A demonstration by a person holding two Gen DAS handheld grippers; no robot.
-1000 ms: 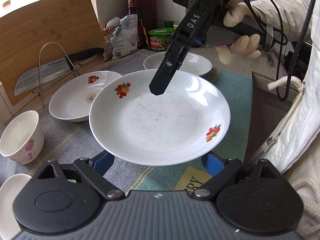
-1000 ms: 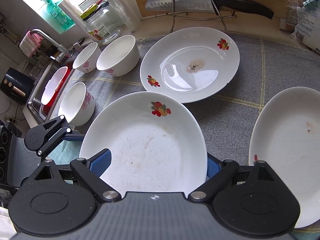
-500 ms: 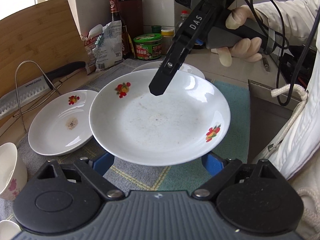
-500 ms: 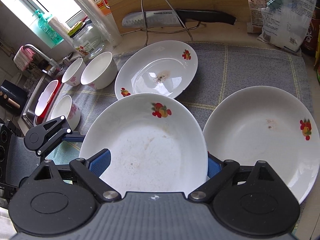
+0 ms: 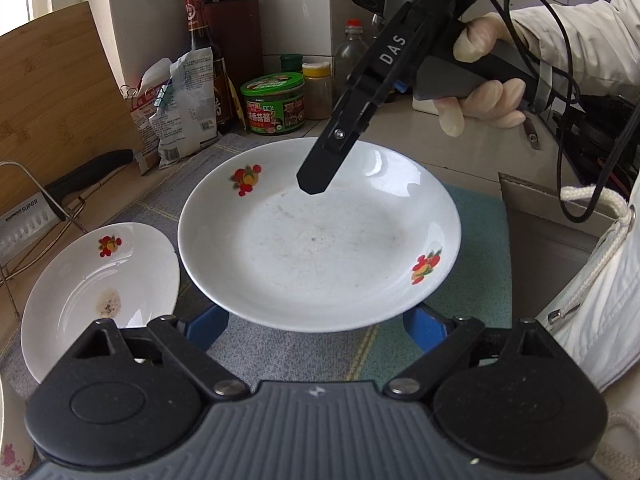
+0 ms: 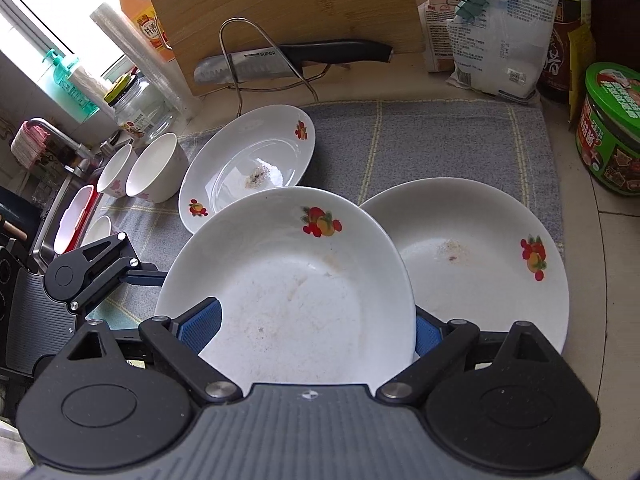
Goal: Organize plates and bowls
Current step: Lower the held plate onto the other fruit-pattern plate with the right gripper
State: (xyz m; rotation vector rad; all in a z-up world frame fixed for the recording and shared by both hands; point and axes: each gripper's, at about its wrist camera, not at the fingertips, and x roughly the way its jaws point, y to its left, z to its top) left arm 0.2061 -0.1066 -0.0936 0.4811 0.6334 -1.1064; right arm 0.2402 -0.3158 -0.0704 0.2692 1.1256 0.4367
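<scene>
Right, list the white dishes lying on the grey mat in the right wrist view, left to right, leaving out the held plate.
Two flower-print bowls → plate with the burnt spot → plate by the green tin.

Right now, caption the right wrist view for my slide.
Both claws carry a plate above another plate on the mat.

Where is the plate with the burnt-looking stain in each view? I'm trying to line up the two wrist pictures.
Left wrist: the stained plate lies at lower left, beside the held plate.
Right wrist: the stained plate lies at upper centre-left, behind the held plate.
Shared landmark: the knife on the wire rack against the cutting board.
</scene>
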